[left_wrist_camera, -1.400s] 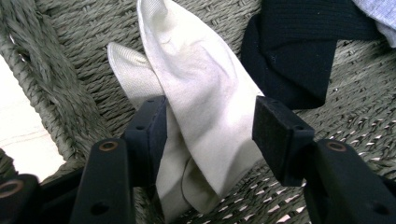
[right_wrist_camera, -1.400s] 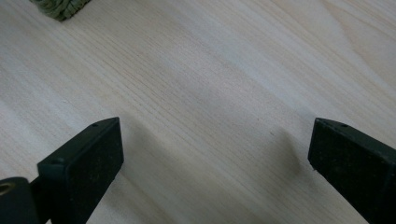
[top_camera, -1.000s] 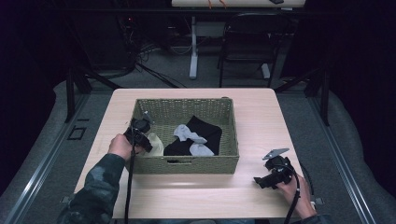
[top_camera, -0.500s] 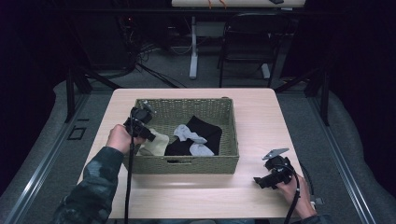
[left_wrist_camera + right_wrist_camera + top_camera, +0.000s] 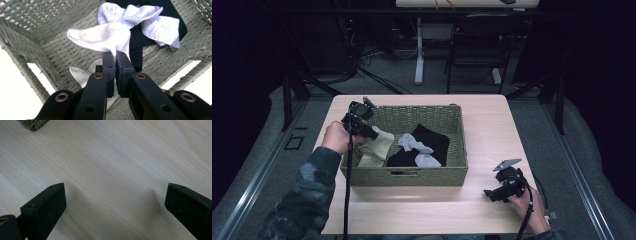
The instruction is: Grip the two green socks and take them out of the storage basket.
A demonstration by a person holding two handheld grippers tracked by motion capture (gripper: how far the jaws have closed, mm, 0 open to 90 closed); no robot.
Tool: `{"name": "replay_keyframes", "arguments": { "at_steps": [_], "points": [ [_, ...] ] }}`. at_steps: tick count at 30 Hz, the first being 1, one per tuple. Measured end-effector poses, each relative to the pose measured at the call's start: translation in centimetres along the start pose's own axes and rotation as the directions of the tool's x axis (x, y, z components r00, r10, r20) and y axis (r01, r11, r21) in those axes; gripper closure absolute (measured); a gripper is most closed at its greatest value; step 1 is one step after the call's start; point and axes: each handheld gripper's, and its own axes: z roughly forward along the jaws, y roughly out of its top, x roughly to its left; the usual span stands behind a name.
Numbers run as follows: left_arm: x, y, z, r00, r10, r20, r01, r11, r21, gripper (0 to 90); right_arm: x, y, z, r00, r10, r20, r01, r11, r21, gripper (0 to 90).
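Pale wood table (image 5: 492,125) held a woven basket (image 5: 422,175) — left gripper (image 5: 115,56) clamped a white sock (image 5: 102,37) over it — right gripper (image 5: 113,202) sat near-right, jaws apart.

a cream-white sock (image 5: 105,37), crumpled and draped, hangs pinched by a fold over the left end of the woven basket (image 5: 412,175).

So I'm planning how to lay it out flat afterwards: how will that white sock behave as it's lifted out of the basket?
Probably floppy: the white sock folds and droops from the shut left gripper. Likely light, since a pinch of fabric holds it. It may drag on the wicker basket.
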Motion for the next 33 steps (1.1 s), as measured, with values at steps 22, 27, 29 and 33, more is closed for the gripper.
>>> {"name": "replay_keyframes", "arguments": {
  "at_steps": [22, 27, 29, 33],
  "points": [
    [0.1, 1.6, -5.4, 0.9973, 0.035, -0.064, -0.04, 0.9963, -0.076, 87.3, 0.0, 0.0, 0.0, 0.9999, -0.009, 0.012, 0.009, 1.0, 0.014, 2.8],
    [0.2, 1.7, -6.6, 0.9963, 0.037, -0.078, -0.044, 0.9951, -0.088, 87.3, 0.0, 0.0, 0.0, 1.0, 0.001, -0.002, -0.001, 1.0, 0.005, 2.7],
    [0.2, 1.8, -7.3, 0.9957, 0.035, -0.086, -0.044, 0.9939, -0.101, 87.3, 0.0, 0.0, 0.0, 0.9999, -0.007, 0.011, 0.007, 1.0, 0.017, 2.8],
    [0.4, 1.8, -8.2, 0.9943, 0.03, -0.103, -0.042, 0.9925, -0.115, 87.3, 0.0, 0.0, 0.0, 1.0, 0.004, -0.004, -0.004, 1.0, 0.008, 2.8]
  ]
}}
